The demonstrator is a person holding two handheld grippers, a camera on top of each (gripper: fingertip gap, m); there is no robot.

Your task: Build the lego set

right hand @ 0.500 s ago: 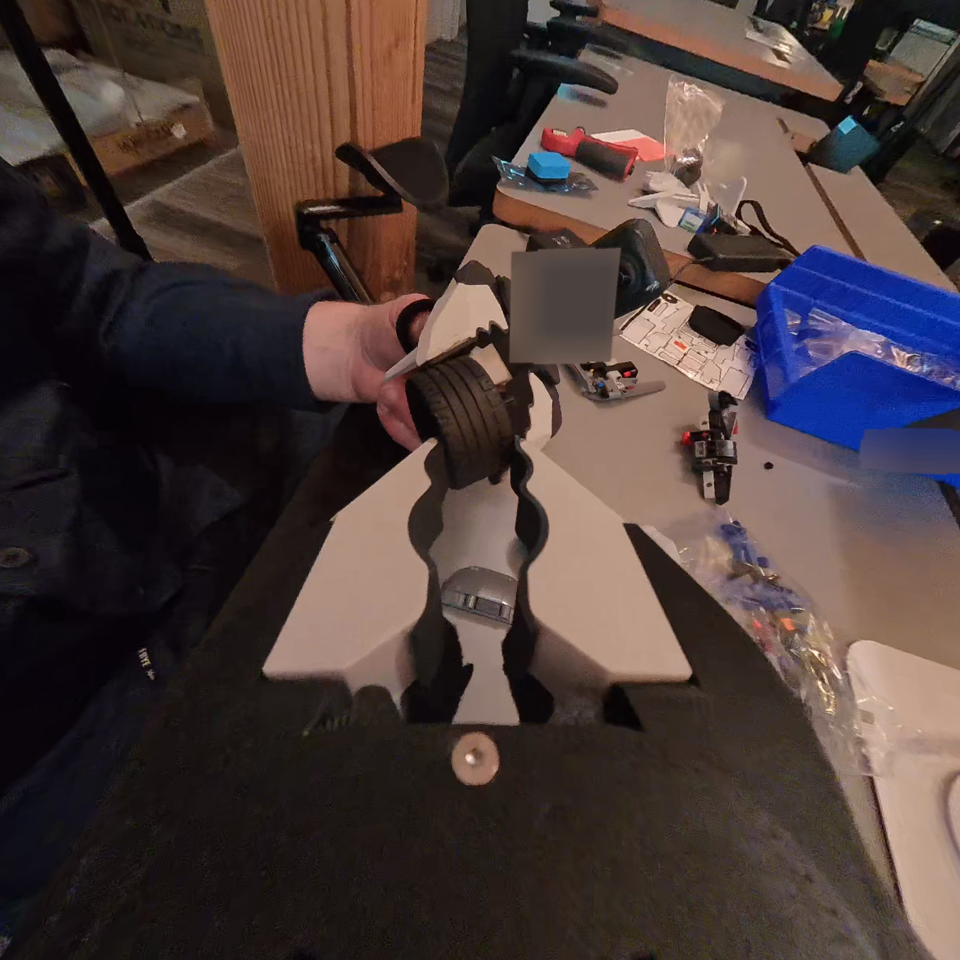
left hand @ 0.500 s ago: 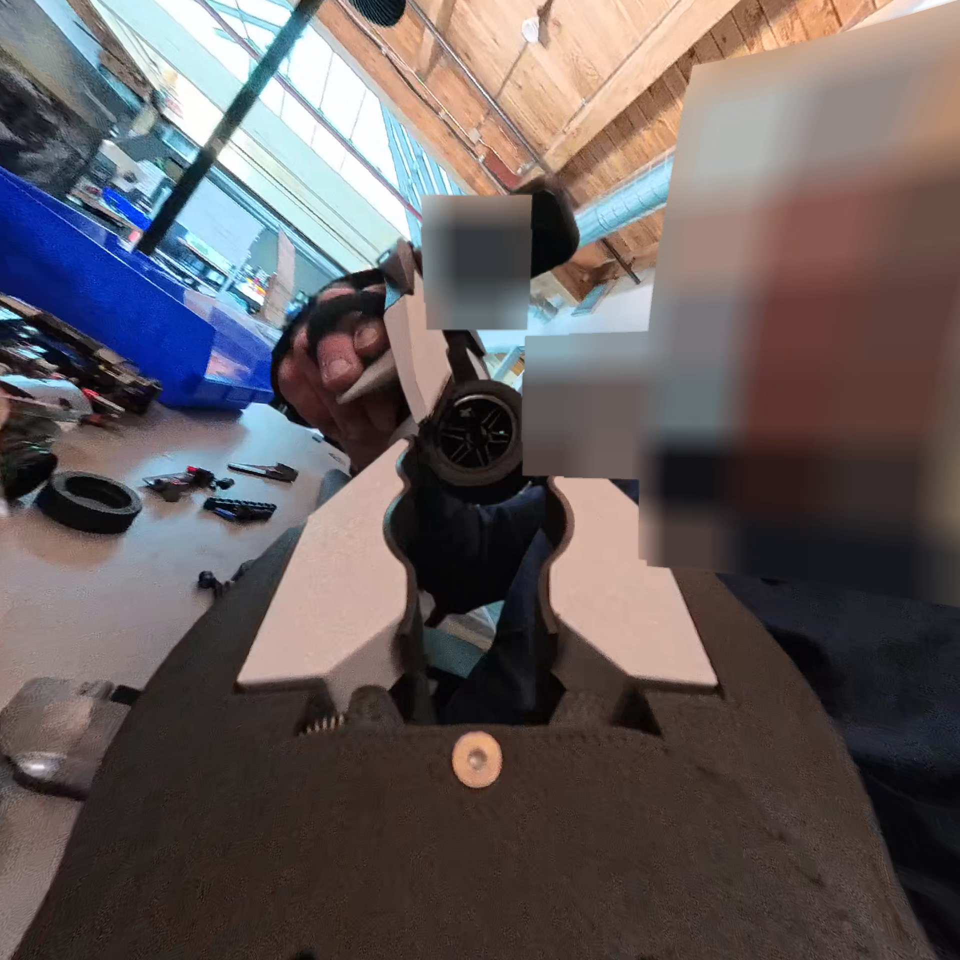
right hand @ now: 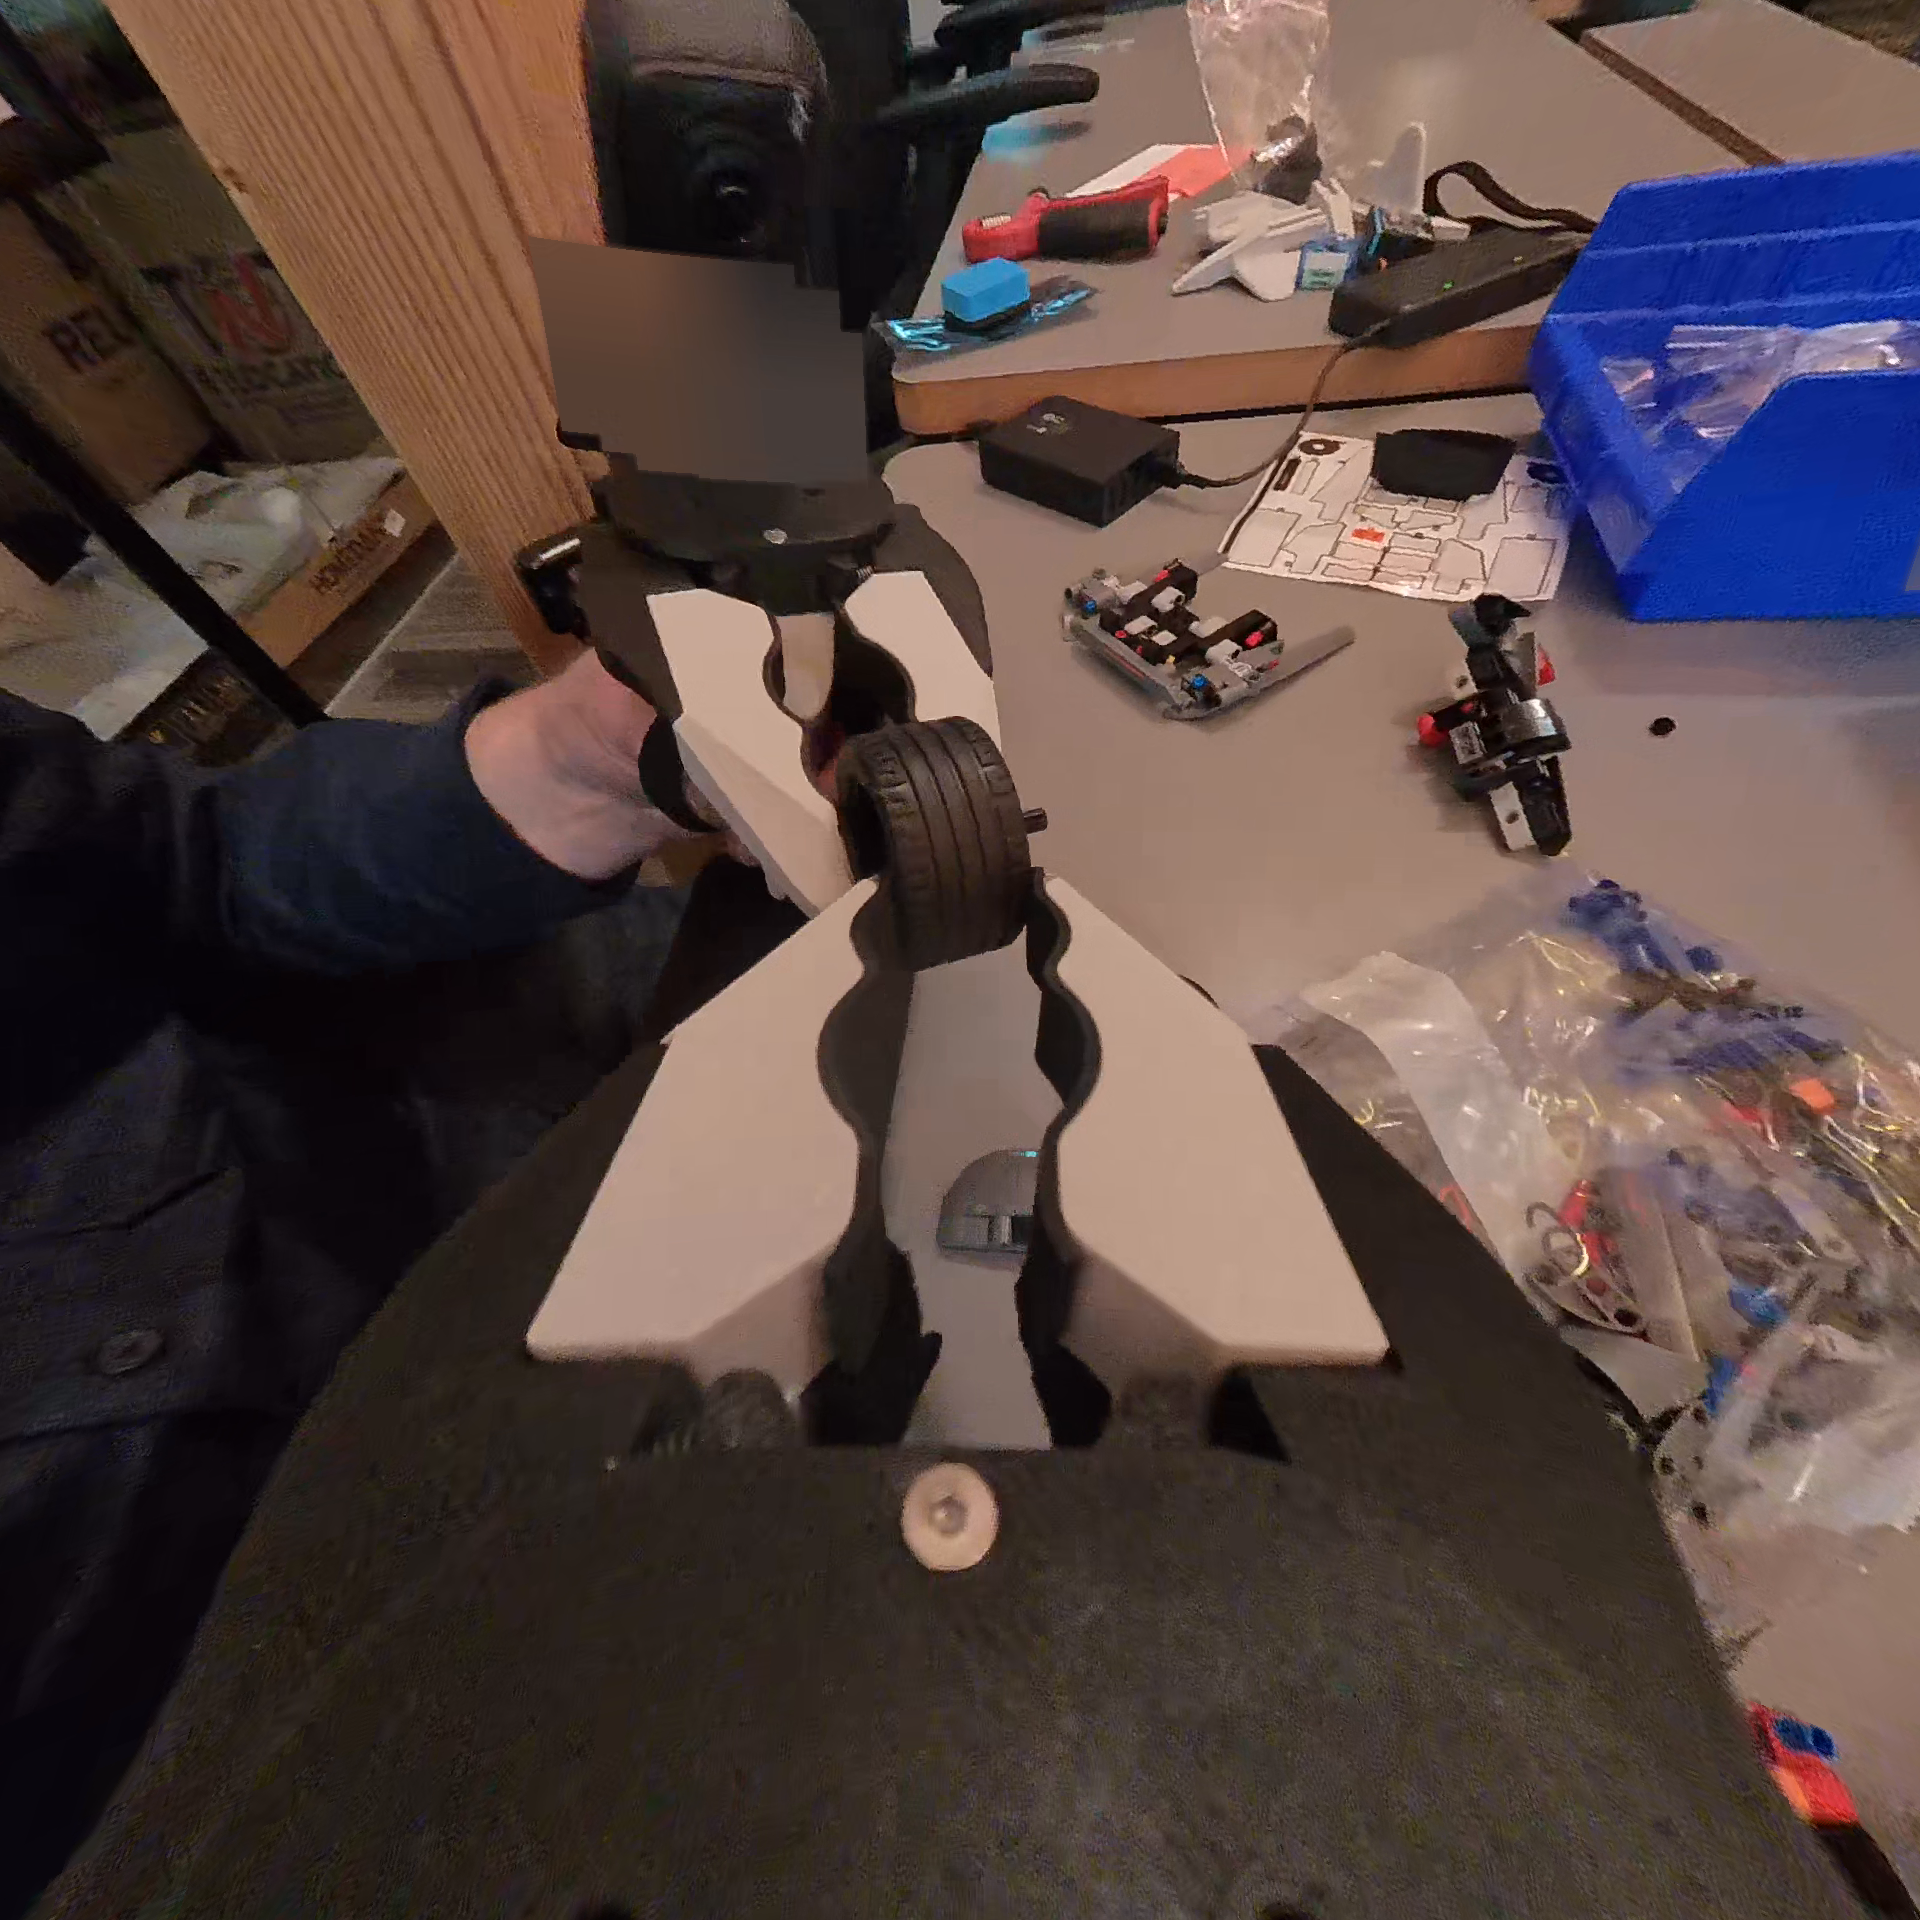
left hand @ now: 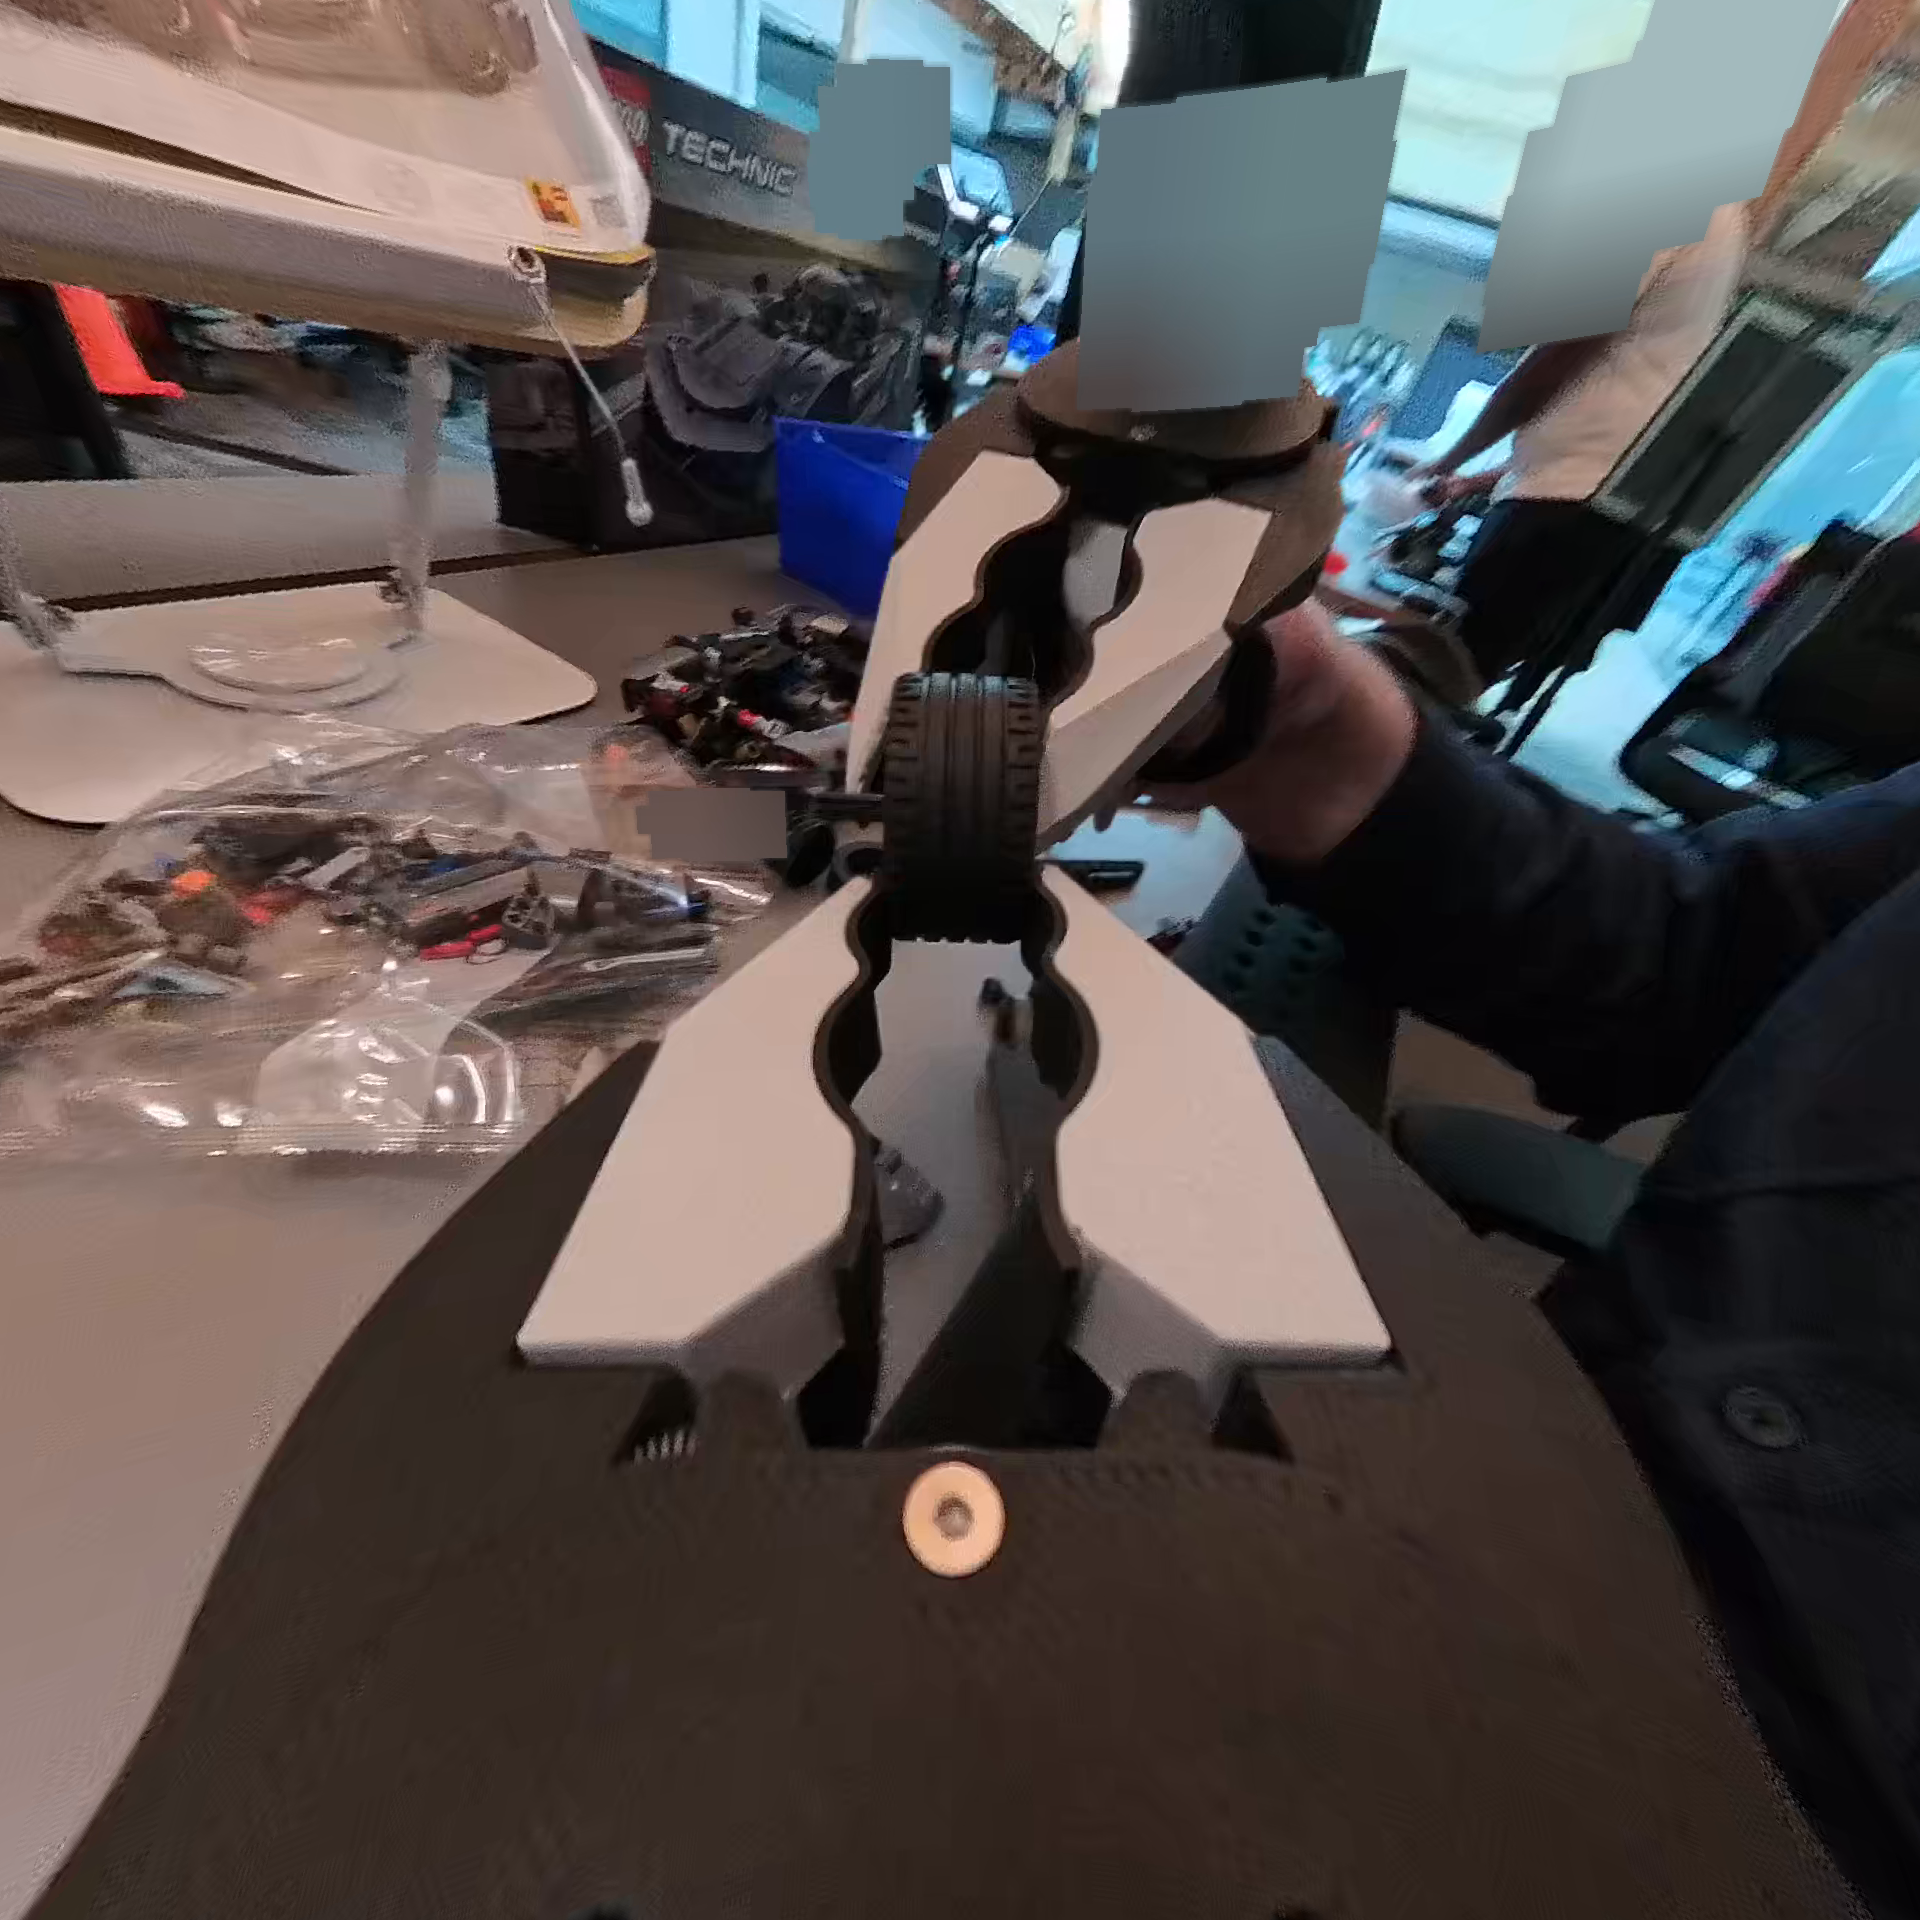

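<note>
A black lego wheel (left hand: pixel 961 810) with a treaded tyre hangs in the air above the grey table's edge (right hand: pixel 1195 883); a short axle pin sticks out of one side. My left gripper (left hand: pixel 956 899) has its fingertips pressed on both faces of the wheel. My right gripper (right hand: pixel 951 899) meets it from the opposite side and also pinches the wheel (right hand: pixel 935 842) at its tips. In each wrist view the other gripper shows beyond the wheel, with a hand on its grip: the right gripper (left hand: pixel 956 790) and the left gripper (right hand: pixel 899 805).
A partly built lego chassis (right hand: pixel 1174 644) and a smaller assembly (right hand: pixel 1496 727) lie on the table. A blue bin (right hand: pixel 1714 416) stands far right, a sticker sheet (right hand: pixel 1392 520) beside it. A clear bag of parts (right hand: pixel 1662 1143) lies near right. A wooden post (right hand: pixel 343 260) stands left.
My left gripper has swung from pointing up at the ceiling to level with the table, and its fingers have closed in on the wheel that the right gripper holds.
</note>
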